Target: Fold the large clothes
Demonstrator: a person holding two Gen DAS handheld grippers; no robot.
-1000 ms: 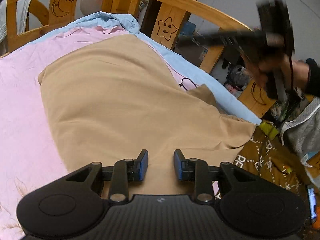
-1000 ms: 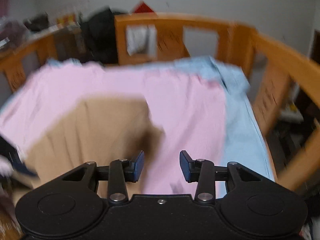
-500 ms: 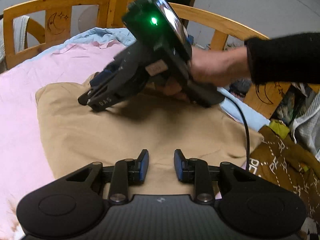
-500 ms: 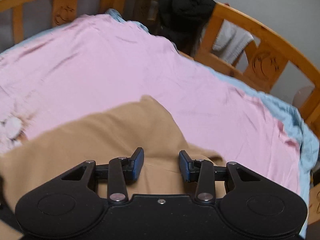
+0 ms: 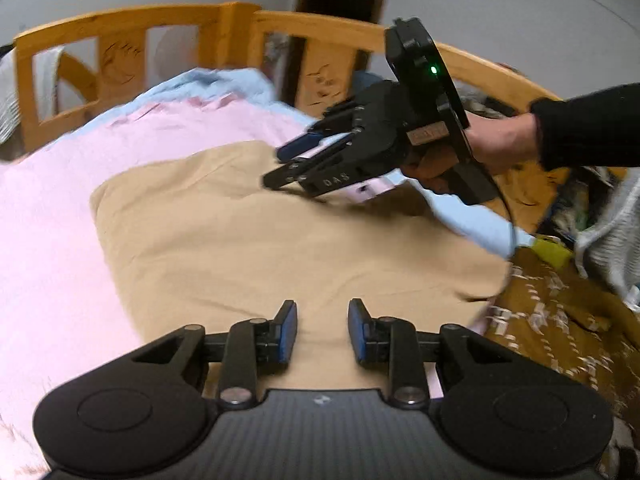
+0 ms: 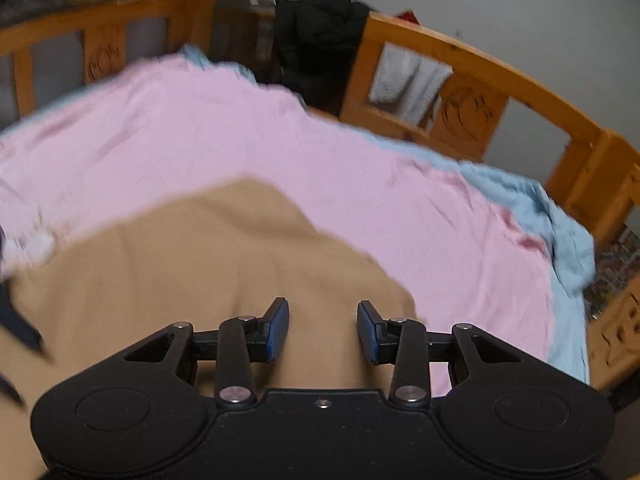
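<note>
A large tan garment [image 5: 260,240] lies spread flat on the pink sheet [image 5: 48,216] of a bed; it also shows in the right wrist view [image 6: 180,260]. My left gripper [image 5: 322,330] is open and empty, just above the garment's near edge. My right gripper [image 6: 322,330] is open and empty over the garment's far right edge. In the left wrist view the right gripper [image 5: 288,164] hangs low over the garment's far side, held by a hand in a black sleeve.
A wooden bed rail [image 5: 120,20] runs around the far sides. A light blue sheet [image 5: 224,84] edges the pink one. A brown patterned cloth [image 5: 560,320] and grey clothing [image 5: 616,240] lie to the right. Black clothes [image 6: 316,36] hang on the rail.
The right gripper has swung in from the right, across the garment, then drawn back toward its far right side. The left gripper has stayed near the front edge, open.
</note>
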